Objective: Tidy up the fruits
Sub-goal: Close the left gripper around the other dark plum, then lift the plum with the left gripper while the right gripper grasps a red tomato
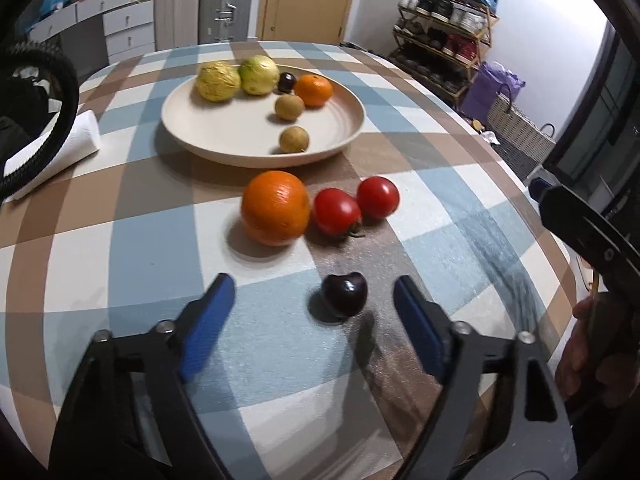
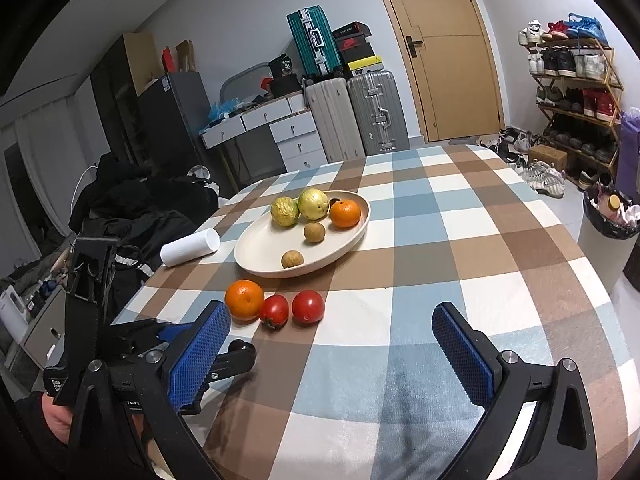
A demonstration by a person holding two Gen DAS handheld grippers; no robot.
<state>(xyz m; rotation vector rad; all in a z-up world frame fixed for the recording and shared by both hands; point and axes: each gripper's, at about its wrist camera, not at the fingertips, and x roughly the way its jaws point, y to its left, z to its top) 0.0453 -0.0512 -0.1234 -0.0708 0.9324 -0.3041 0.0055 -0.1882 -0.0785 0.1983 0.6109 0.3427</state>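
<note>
Fruit spread over a checked cloth, both sets of fingers gaping and empty.

Hovered low over the worktop (image 1: 120, 240), left gripper (image 1: 314, 298) spread wide with a glossy, heart-shaped dark cherry (image 1: 345, 294) lying between the blue ribbed fingers (image 1: 208, 320), untouched. Just beyond, in a row: dimpled orange (image 1: 276, 207) touching two smooth red tomatoes (image 1: 337, 212). Farther back, shallow cream plate (image 1: 224, 120) holding two wrinkled yellow-green fruits (image 1: 218, 81), a small orange, two round brown fruits and a dark cherry. Right gripper (image 2: 332, 330) likewise wide apart, gripping nothing, above blue, brown and white squares.
</note>
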